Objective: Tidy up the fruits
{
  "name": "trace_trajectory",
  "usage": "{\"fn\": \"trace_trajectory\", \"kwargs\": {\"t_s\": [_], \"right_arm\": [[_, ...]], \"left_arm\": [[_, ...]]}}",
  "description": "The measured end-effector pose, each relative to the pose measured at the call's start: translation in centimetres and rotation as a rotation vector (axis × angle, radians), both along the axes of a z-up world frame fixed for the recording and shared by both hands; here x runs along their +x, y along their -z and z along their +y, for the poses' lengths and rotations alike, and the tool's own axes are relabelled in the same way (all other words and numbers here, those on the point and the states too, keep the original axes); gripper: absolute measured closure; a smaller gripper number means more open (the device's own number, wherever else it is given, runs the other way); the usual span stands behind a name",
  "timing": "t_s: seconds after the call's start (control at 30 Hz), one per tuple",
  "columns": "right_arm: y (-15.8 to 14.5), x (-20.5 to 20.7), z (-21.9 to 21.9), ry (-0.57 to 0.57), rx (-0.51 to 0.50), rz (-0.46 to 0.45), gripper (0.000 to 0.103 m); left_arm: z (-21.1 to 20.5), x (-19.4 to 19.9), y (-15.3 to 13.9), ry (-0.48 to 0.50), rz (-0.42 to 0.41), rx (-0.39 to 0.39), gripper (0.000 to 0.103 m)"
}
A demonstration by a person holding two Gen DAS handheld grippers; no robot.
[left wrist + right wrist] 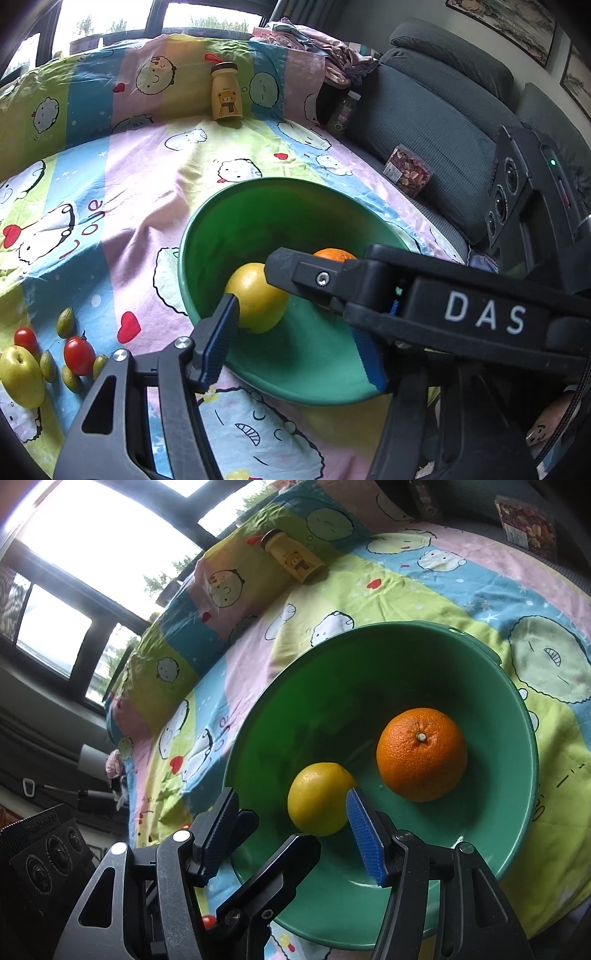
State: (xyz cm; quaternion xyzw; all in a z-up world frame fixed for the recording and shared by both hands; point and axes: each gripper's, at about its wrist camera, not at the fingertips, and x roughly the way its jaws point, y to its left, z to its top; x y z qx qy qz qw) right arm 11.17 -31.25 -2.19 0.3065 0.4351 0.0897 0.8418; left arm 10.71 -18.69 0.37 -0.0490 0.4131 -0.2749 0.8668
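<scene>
A green bowl (pixel 517 716) sits on the cartoon-print sheet (pixel 110 192). Inside it lie a yellow lemon-like fruit (pixel 319 797) and an orange (pixel 421 753). My right gripper (pixel 291 797) is open over the bowl's near side; its right pad (pixel 364 830) is at the yellow fruit's edge and its left pad stands well clear. In the left wrist view the same fruit (pixel 258 302) rests in the bowl (pixel 258 206), beside the orange (pixel 334 254). My left gripper (pixel 295 321) is open around it. One finger (pixel 291 275) of the right gripper crosses above the fruit.
Left of the bowl lie two cherry tomatoes (pixel 79 354), a yellow-green apple (pixel 22 376) and several small green fruits (pixel 65 323). A yellow bear bottle (pixel 226 92) leans at the back. A snack packet (pixel 406 173) sits on the grey sofa (pixel 424 110).
</scene>
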Motion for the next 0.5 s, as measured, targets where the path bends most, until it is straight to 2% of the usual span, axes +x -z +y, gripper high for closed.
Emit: {"fn": "trace_trajectory", "kwargs": {"t_s": [0.17,0.27,0.4,0.5], "right_arm": [[-1.2,-0.5,0.3,0.043,-0.061,-0.054,0.034],[-1.9,-0.6,0.6,0.039,-0.068,-0.098,0.027],[-2.8,-0.9,1.5,0.032,-0.095,-0.147,0.024],[-3.4,-1.0,2.6,0.010,-0.110,-0.177,0.022]], "left_arm": [[1.4,-1.6,-1.3,-0.023,-0.058,0.016,0.028],[3.4,-2.5,-1.9,-0.075,-0.085,0.025,0.026],[7.3,-3.3,-2.6,-0.194,-0.088,0.045,0.025],[11.0,-4.1,-2.9,-0.308,-0.097,0.059,0.019]]}}
